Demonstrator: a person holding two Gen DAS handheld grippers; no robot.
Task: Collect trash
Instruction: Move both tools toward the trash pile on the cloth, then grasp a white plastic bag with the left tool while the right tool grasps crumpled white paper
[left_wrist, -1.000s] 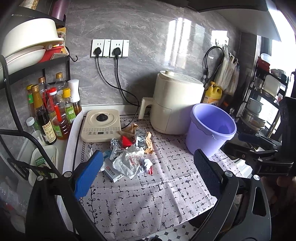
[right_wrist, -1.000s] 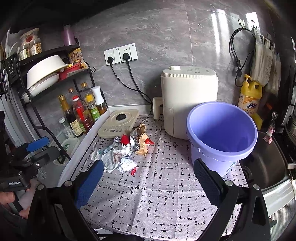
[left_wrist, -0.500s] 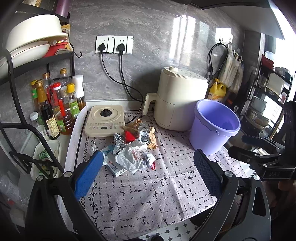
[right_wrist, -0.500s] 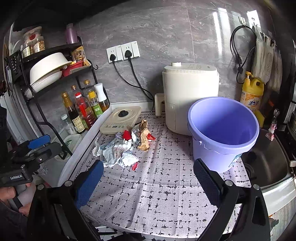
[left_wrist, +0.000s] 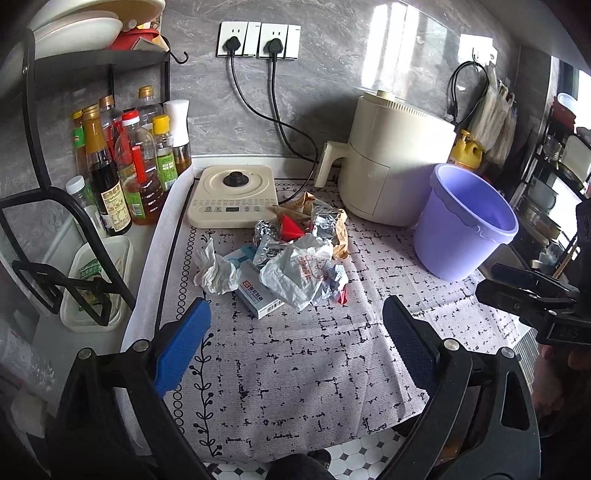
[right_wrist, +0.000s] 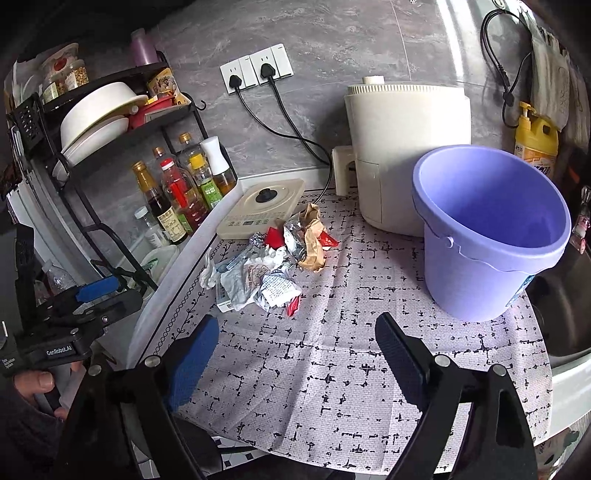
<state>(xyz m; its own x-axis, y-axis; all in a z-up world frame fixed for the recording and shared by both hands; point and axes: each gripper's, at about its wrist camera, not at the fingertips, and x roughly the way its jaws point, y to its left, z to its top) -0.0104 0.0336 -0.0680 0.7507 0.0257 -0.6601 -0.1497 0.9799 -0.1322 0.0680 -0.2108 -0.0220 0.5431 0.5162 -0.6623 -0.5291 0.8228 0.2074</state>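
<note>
A heap of trash (left_wrist: 291, 254) lies on the patterned mat: crumpled white wrappers, foil, brown paper, red scraps, a tissue (left_wrist: 216, 271) and a small box (left_wrist: 258, 295). It also shows in the right wrist view (right_wrist: 273, 262). An empty purple bucket (left_wrist: 463, 221) stands to its right, also seen in the right wrist view (right_wrist: 491, 229). My left gripper (left_wrist: 295, 339) is open and empty, in front of the heap. My right gripper (right_wrist: 295, 350) is open and empty, in front of the mat between heap and bucket.
A cream induction hob (left_wrist: 232, 195) and a white air fryer (left_wrist: 395, 155) stand behind the trash, their cords running to wall sockets. Sauce bottles (left_wrist: 129, 166) and a black dish rack (left_wrist: 92, 55) are at the left. A yellow detergent bottle (right_wrist: 535, 136) stands at the back right.
Both grippers have moved in closer to the counter, so the trash heap and bucket look larger. Both stay open and empty. Nothing on the mat has moved.
</note>
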